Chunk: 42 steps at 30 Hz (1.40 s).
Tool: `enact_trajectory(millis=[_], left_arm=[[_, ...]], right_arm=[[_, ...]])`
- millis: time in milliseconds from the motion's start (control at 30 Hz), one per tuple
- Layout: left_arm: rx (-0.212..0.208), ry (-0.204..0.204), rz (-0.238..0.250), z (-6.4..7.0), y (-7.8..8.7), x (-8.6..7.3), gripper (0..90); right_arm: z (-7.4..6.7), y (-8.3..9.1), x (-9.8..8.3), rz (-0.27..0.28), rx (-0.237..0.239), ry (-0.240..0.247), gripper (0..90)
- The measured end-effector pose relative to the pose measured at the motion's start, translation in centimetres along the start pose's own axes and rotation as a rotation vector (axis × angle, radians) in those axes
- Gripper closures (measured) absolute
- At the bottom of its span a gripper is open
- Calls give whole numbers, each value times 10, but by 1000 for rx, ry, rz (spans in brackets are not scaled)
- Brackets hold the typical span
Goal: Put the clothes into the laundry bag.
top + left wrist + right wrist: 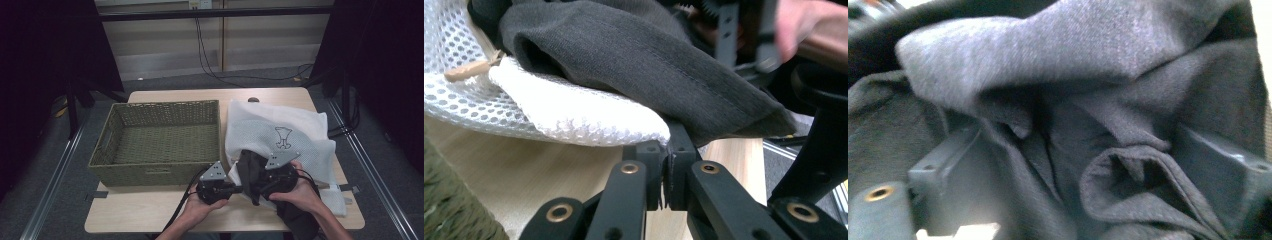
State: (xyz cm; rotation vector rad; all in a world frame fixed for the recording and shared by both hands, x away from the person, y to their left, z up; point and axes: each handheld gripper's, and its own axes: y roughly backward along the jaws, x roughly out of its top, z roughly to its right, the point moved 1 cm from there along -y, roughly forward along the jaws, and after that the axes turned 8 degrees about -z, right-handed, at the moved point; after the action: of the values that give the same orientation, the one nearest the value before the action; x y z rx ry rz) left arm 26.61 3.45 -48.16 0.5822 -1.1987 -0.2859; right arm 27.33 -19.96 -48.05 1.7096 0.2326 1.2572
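Wicker basket [107, 150] sits on the left half of the table [150, 212], empty, open side up. Likely the destination for whatever comes out of the bag, which would explain why it stands right beside the work.

White mesh laundry bag [280, 125] lies on the right half, just beside the basket, its mouth turned toward the person's edge. A dark grey garment [248, 172] spills out of that mouth toward the two hands.

Left gripper [235, 189]: jaws fully closed. In the left gripper view the fingertips [651, 152] pinch the rim of the bag [574, 117], with the garment's edge [664, 65] lying over the top of the same pinch. Cannot tell whether the pads catch mesh alone or mesh plus a little grey cloth. Judgement: this hand is the anchor, pinning the bag's opening so that the bag stays put while the cloth is drawn out.

Right gripper [260, 181]: sits at the bag mouth, buried in the fabric. In the right gripper view, folds of the garment [1073, 125] bunch between and over both jaws, which stand apart with cloth packed in the gap. Whether the pads actually press on it I cannot tell; the view is blurred and the tips are covered.

Position of the garment relative to the fingers: over the left tips, between and around the right ones, part still in the bag.
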Motion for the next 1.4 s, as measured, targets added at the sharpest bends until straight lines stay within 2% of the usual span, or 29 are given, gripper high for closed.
enact_trajectory(millis=[133, 300, 367, 433, 567, 667, 767, 800, 833, 933, 1033, 1100, 1233, 1300, 1400], left_arm=[[2, -7, -1, 2, -1, 0, 886], [-9, -26, 4, 4, 2, 2, 889], [-16, -40, 7, 7, 2, 3, 890], [-18, -53, 5, 9, 3, 4, 890], [-33, -58, 8, 12, 3, 5, 889], [-43, -86, -2, 14, 4, 5, 890], [-41, -85, -14, 15, 3, 4, 889], [-26, -82, -20, 13, 3, 4, 888], [-14, -85, -30, 11, 3, 3, 886], [-6, -73, -39, 6, 4, -2, 878], [3, -58, -48, 3, 3, -5, 868], [5, -47, -44, 2, 3, -7, 861], [12, -34, -43, 3, 7, -11, 803], [27, -29, -39, 3, 12, -11, 725], [50, -18, -10, 5, 23, -11, 669]], right_arm=[[3, -10, -3, -36, -74, 10, 298], [11, -10, 1, -56, -142, -12, 435], [18, -8, 3, -55, -163, -38, 495], [27, -7, 4, -42, -175, -85, 538], [46, -8, 11, -25, -210, -131, 558], [62, -9, 16, 6, -240, -178, 564], [76, -11, 21, 36, -286, -227, 561], [80, -13, 22, 38, -289, -234, 556], [81, -15, 23, 39, -279, -243, 545], [76, -16, 22, 45, -234, -226, 497], [70, -10, 20, 83, -174, -228, 439], [66, -3, 19, 101, -139, -217, 415], [55, 15, 13, 130, -99, -197, 355], [47, 25, 8, 139, -85, -180, 344], [39, 39, -1, 161, -74, -177, 337]])
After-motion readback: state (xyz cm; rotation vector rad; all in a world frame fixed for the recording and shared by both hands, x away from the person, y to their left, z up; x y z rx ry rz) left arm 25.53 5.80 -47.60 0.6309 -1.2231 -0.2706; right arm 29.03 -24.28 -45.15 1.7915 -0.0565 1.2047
